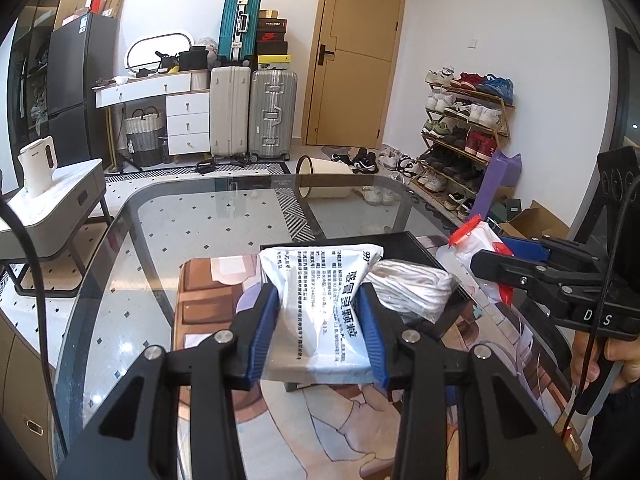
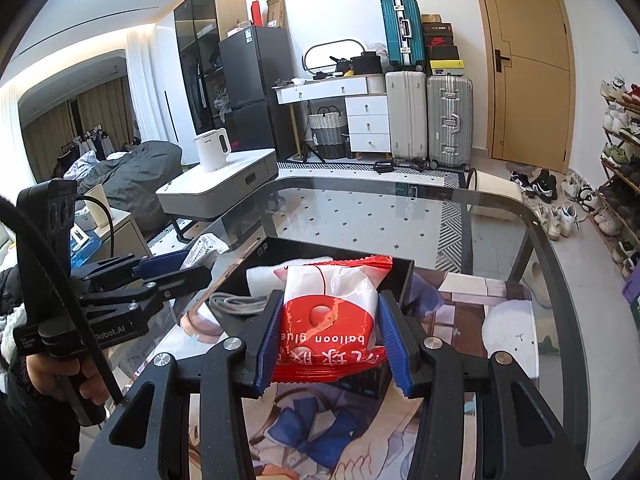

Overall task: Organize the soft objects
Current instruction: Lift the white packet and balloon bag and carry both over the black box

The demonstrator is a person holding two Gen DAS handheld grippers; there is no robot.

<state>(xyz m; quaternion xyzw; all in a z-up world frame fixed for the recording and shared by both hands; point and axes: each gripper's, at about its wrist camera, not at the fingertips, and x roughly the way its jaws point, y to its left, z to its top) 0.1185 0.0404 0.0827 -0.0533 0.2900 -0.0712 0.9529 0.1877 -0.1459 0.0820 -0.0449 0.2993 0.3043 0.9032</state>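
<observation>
Each wrist camera looks forward along its own fingers, close above the glass table [image 1: 168, 216], toward the far wall. Both views share the black tray [image 2: 404, 276], suitcases [image 1: 272, 112] and door [image 2: 528, 60].

From my remote seat, the left gripper [image 1: 318, 328] shows black arms with blue ribbed pads around a white packet [image 1: 320, 304] printed in black text, and the right gripper [image 2: 334, 338] has the same black and blue around a red-and-white pouch [image 2: 332, 312] with white lettering. The tray [image 2: 404, 280] is black, holding a white towel [image 2: 272, 270] and a grey cord [image 2: 236, 304]. I see a pastel cartoon mat [image 2: 460, 320] on the grey-rimmed glass table [image 2: 400, 208], above white floor tiles [image 1: 192, 224] dotted with black diamonds.
</observation>
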